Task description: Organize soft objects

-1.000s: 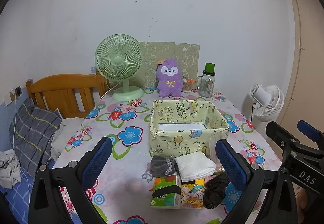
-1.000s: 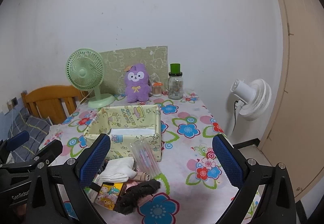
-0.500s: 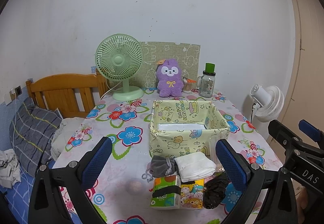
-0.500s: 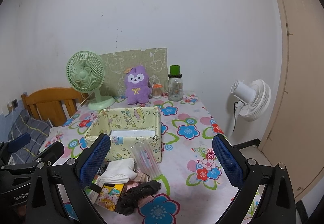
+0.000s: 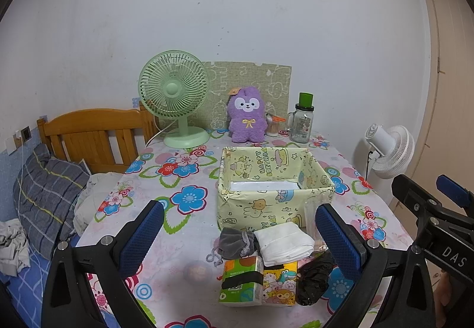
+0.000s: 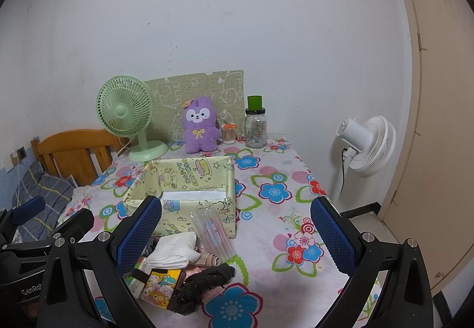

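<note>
A yellow cartoon-print fabric box (image 5: 275, 203) (image 6: 189, 177) stands open in the middle of the flowered table. In front of it lies a pile: a grey pouch (image 5: 235, 242), a folded white cloth (image 5: 284, 242) (image 6: 174, 251), tissue packs (image 5: 257, 280) (image 6: 157, 283), a black bundle (image 5: 314, 277) (image 6: 204, 283) and a clear plastic sleeve (image 6: 213, 233). A purple plush toy (image 5: 247, 114) (image 6: 200, 125) sits at the back. My left gripper (image 5: 240, 233) hovers open above the pile. Further right, my right gripper (image 6: 237, 236) is also open and holds nothing.
A green desk fan (image 5: 174, 97), a glass jar with a green lid (image 5: 302, 120) and a green board stand along the wall. A wooden bed headboard (image 5: 89, 135) with pillows lies left of the table. A white floor fan (image 6: 367, 147) and a door are on the right.
Both grippers have risen slightly, the right one more; the table objects sit a little lower in its view. Nothing on the table moved.
</note>
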The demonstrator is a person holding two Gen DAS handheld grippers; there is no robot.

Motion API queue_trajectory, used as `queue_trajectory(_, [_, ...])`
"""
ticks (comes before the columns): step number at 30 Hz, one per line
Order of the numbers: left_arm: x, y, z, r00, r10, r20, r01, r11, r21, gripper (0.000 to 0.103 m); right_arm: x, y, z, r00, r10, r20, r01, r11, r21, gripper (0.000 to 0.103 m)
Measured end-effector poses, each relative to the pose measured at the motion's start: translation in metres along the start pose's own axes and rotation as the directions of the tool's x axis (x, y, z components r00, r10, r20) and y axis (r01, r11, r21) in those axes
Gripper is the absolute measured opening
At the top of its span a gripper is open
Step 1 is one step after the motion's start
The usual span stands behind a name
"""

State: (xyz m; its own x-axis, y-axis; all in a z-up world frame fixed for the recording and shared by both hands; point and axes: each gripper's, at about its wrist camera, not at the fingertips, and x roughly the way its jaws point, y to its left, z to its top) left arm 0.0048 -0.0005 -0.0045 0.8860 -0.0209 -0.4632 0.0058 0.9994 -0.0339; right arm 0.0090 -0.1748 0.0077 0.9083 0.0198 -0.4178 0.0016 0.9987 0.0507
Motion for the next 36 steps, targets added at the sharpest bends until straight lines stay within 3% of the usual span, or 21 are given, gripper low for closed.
queue_trajectory(36, [0.007, 0.001, -0.006, 1.000, -0.020, 0.007, 0.020, 1.000, -0.008, 0.103, 0.008, 0.000, -0.005, 1.000, -0.026, -0.002, 0.026, 0.999, 0.022, 0.102])
